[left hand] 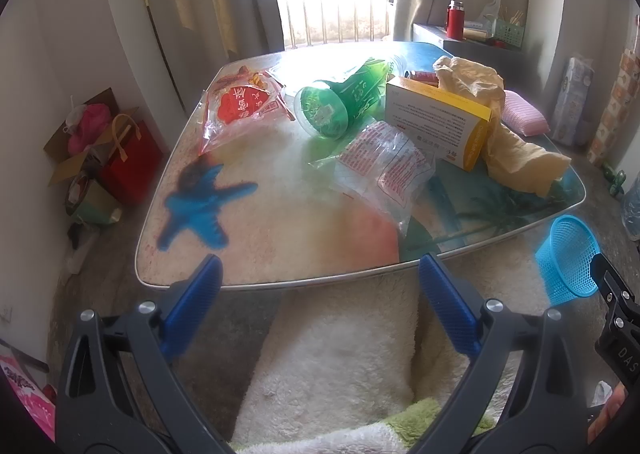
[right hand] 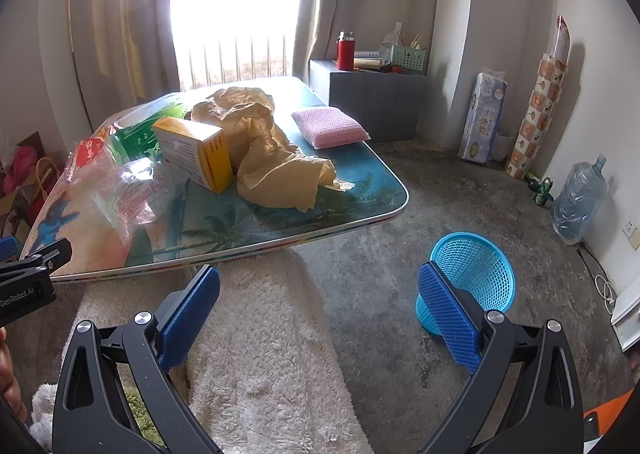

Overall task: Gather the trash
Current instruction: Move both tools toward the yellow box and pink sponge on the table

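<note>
Lying ahead of empty spread jaws, trash (left hand: pixel 384 162) on table (left hand: pixel 280 254)

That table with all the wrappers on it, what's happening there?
A person holds two grippers short of the table, the left gripper and right gripper both open and empty. Nothing is picked up yet. A yellow box, crumpled paper, a green cup and plastic wrappers lie on top. A blue basket waits on the floor.

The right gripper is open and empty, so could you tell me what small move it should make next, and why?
Probably ease the right gripper forward toward the crumpled yellow paper: it lies nearest on the table, loose and unobstructed, and the blue basket stands on the floor close by.
</note>
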Demonstrator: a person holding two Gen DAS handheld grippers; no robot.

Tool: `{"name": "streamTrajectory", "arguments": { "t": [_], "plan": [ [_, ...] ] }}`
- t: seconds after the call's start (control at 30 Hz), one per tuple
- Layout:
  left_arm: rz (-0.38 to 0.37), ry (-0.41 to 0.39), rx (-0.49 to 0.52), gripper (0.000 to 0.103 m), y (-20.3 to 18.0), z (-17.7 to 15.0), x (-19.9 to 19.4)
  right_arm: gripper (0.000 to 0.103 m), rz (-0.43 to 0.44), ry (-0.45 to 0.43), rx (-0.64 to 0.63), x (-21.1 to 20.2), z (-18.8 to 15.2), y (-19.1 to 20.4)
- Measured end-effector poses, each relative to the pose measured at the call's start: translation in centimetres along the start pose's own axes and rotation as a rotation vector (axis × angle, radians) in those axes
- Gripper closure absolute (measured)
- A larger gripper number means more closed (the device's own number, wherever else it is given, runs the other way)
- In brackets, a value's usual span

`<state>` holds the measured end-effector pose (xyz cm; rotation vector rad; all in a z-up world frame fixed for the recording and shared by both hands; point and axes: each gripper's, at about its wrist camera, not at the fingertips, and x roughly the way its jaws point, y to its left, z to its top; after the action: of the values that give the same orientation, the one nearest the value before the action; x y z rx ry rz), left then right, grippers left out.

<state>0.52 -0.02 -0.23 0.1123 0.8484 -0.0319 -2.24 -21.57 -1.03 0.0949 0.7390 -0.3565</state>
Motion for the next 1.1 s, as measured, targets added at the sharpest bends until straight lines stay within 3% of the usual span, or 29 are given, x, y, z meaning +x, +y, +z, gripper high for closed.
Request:
{"name": "streamTrajectory", "arguments": {
  "t": [1.1],
  "plan": [
    [0.014,0.017,-0.002,0.009,0.74,-0.54,0.7,0.006,0.006,0.02,-0.002,0.93,-0.43,0.57]
  ]
}}
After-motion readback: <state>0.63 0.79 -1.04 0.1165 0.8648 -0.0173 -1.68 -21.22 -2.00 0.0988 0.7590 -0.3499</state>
